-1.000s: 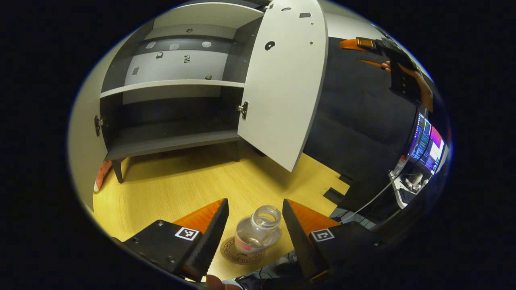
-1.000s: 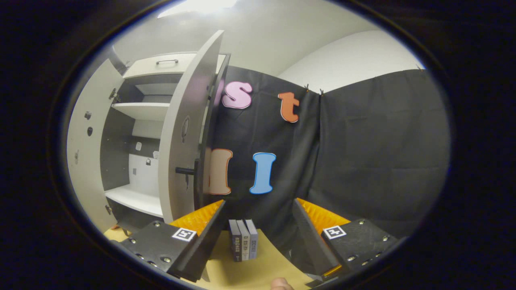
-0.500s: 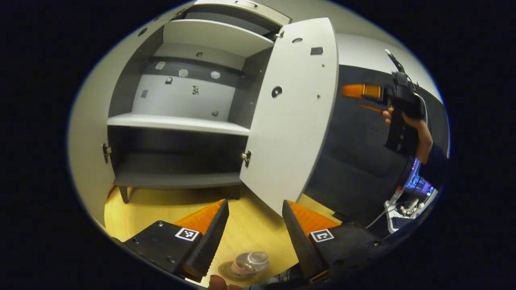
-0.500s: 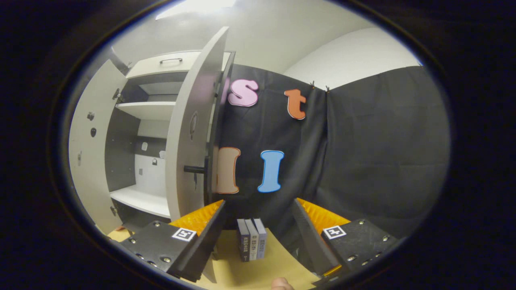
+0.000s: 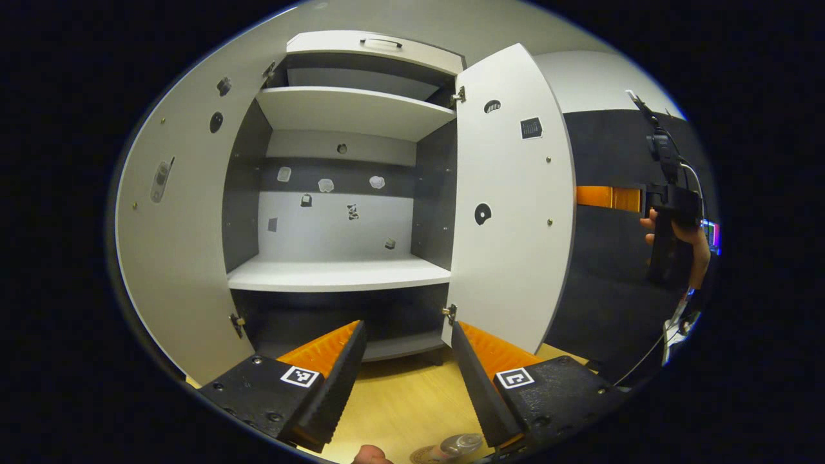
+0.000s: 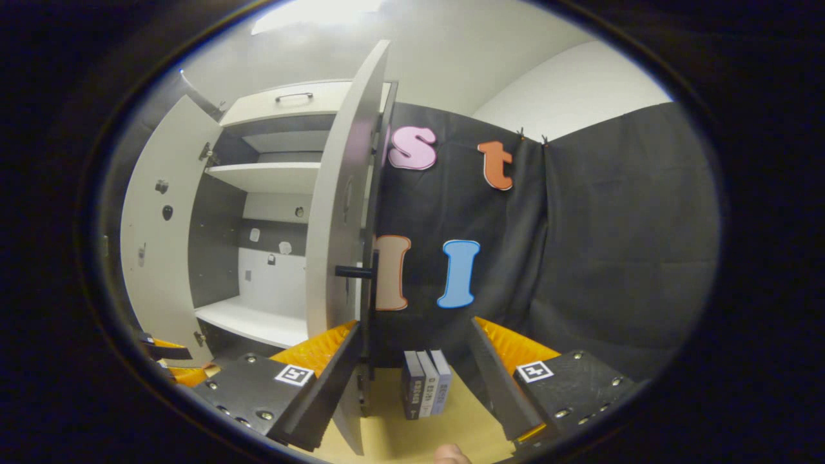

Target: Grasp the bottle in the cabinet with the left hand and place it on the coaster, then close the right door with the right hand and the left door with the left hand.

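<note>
A tall grey cabinet (image 5: pixel 341 270) is seen with both doors swung open and its white shelves bare. In the left gripper view, the left gripper (image 5: pixel 407 377) is held in front of the cabinet with its two orange-backed fingers spread wide apart, and nothing is gripped between them. The clear bottle (image 5: pixel 459 443) is seen at the very bottom edge of that view, below the fingers, resting on the round coaster (image 5: pixel 423 456) on the wooden table (image 5: pixel 399 403); only its top part is visible. The left door (image 5: pixel 177 258) is opened far to the side, and the right door (image 5: pixel 512 219) stands at an angle out from the cabinet. Farther to the right of that door, the other gripper is seen held up in a hand (image 5: pixel 693 241) against the black cloth wall. In the right gripper view, the right gripper (image 6: pixel 412 380) is pointed at the outer edge of the right door (image 6: pixel 341 212), near its dark handle (image 6: pixel 353 272); its fingers are spread apart and nothing is touched by them. A short row of books (image 6: pixel 424 385) stands upright on the table between the fingers, farther off.
</note>
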Available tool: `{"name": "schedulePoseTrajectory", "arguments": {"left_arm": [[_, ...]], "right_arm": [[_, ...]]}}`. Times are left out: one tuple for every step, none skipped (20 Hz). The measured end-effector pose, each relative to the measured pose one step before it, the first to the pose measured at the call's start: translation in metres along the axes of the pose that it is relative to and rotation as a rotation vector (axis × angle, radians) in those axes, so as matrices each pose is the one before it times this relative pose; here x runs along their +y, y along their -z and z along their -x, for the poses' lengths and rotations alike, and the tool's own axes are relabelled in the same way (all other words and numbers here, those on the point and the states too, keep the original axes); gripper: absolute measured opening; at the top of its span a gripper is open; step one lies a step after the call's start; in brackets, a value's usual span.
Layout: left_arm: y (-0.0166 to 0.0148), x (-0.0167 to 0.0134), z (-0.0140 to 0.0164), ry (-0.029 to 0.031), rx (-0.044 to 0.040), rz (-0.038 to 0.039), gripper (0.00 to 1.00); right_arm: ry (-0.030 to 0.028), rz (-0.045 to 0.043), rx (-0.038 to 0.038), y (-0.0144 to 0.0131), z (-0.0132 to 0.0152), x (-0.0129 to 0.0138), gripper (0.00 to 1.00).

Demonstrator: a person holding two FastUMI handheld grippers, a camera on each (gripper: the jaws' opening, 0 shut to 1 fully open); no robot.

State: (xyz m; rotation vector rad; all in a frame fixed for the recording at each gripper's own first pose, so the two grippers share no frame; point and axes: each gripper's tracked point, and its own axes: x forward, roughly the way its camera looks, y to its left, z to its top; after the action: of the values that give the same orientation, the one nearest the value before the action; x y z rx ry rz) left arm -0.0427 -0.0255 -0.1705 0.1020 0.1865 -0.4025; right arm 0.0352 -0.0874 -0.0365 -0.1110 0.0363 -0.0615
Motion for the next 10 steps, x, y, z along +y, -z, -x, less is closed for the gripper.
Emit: {"name": "schedulePoseTrajectory", "arguments": {"left_arm": [[-0.00189, 0.00227, 0.00116, -0.00928, -0.00324, -0.00688, 0.84], [-0.00248, 0.00293, 0.00160, -0.00874, -0.00300, -0.00467, 0.84], [-0.00180, 0.00403, 0.00161, -0.00967, -0.00450, -0.00009, 0.84], [-0.00118, 0.00353, 0.00178, -0.00766, -0.00257, 0.00786, 0.84], [-0.00161, 0.00232, 0.00076, -0.00410, -0.00216, 0.01082, 0.84], [-0.00068, 0.00312, 0.00038, -0.00730, -0.00400, 0.01437, 0.84], [-0.00230, 0.00230, -0.00067, -0.00517, -0.00493, 0.00964, 0.84], [-0.00284, 0.00398, 0.00006, -0.01014, -0.00740, 0.00738, 0.84], [-0.00342, 0.00567, 0.00083, -0.01369, -0.00826, 0.00344, 0.84], [-0.00349, 0.00514, 0.00058, -0.01270, -0.00758, 0.00381, 0.84]], "right_arm": [[0.00292, 0.00158, -0.00446, -0.00145, 0.00125, -0.00013, 0.99], [-0.00102, 0.00227, 0.00149, -0.00077, 0.00042, 0.00120, 0.96], [-0.01055, -0.00429, 0.00577, 0.00006, 0.00064, 0.00272, 0.96], [-0.01735, -0.00925, 0.00622, -0.00005, 0.00072, 0.00415, 0.93], [-0.01072, -0.01170, 0.00585, 0.00151, 0.00003, 0.00306, 0.96], [-0.00261, -0.00506, 0.00256, -0.00055, 0.00053, 0.00047, 0.93], [0.00195, 0.00487, -0.00109, -0.00184, -0.00030, 0.00148, 0.93], [0.00322, 0.00657, -0.00249, -0.00023, 0.00100, 0.00175, 0.92], [0.00035, 0.00352, -0.00023, 0.00004, 0.00126, 0.00237, 0.92], [-0.00751, -0.00226, 0.00021, -0.00036, 0.00105, 0.00425, 0.96]]}}
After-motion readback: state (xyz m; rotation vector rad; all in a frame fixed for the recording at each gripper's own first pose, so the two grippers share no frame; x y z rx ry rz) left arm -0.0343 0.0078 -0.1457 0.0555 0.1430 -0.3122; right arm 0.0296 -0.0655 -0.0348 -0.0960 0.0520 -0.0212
